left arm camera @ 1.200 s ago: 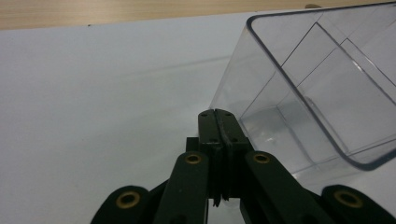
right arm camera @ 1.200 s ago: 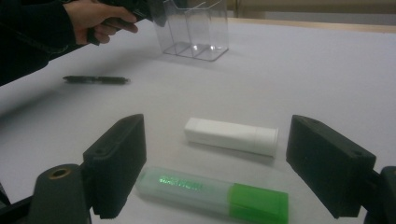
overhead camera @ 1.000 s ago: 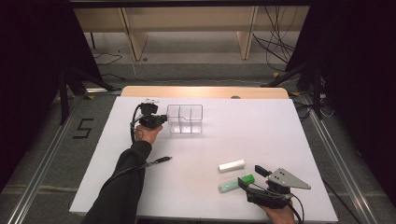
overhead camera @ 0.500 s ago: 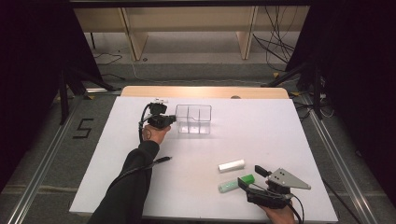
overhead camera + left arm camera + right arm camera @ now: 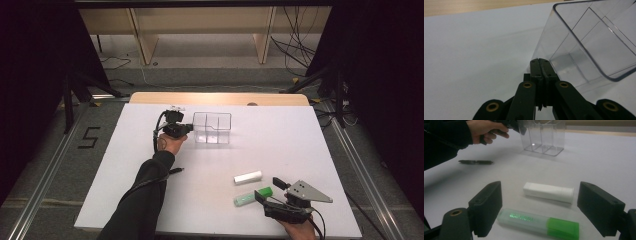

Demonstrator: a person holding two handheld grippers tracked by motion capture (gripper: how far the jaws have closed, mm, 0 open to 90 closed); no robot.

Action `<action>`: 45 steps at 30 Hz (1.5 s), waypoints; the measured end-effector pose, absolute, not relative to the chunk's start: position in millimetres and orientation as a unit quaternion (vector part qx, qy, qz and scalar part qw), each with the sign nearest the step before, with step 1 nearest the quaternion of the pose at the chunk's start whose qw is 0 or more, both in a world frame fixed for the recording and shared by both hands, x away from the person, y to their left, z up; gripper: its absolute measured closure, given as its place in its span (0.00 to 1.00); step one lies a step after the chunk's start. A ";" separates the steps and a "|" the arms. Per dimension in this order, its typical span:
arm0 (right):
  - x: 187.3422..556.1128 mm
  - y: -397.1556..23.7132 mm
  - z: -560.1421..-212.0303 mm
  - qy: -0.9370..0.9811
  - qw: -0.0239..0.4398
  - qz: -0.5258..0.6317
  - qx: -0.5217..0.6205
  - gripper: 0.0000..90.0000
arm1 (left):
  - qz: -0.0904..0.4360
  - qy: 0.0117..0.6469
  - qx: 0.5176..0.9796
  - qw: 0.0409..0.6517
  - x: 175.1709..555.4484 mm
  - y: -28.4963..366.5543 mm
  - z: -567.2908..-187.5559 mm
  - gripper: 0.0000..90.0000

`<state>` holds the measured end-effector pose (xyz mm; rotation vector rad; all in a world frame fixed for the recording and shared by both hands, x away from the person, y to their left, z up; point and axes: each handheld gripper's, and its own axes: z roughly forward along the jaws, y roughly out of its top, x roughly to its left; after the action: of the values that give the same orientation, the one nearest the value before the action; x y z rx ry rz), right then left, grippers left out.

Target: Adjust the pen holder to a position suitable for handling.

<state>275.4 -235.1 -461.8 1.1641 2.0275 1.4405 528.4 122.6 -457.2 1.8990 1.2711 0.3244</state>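
Two hand-held grippers at work: left hand-held gripper (image 5: 189,128) jaws pressed together with nothing between, tips against clear organizer (image 5: 212,128) at far middle of desk (image 5: 300,140); right hand-held gripper (image 5: 537,207) jaws spread wide around green marker (image 5: 539,222), beside white tube (image 5: 549,192). Best nudged slowly, low on the wall, to avoid tipping. Pen (image 5: 175,171) near sleeve.

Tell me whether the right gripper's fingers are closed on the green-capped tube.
No, the right gripper stands open, its fingers apart on either side of the green-capped tube.
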 end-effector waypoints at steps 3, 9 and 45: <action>275.2 -235.4 -461.6 0.723 0.195 0.515 0.416 0.23 | 0.131 0.501 0.756 0.400 528.1 123.5 -456.8 0.99; 274.6 -236.0 -461.9 0.723 0.196 0.515 0.418 0.23 | 0.133 0.500 0.755 0.403 522.2 137.9 -451.8 0.90; 274.0 -232.6 -462.6 0.725 0.196 0.512 0.416 0.23 | 0.093 0.458 0.776 0.424 471.6 185.6 -431.2 0.34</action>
<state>274.0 -232.6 -462.6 1.1669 2.0326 1.4341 471.6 185.6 -431.2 1.9418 1.1451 0.2329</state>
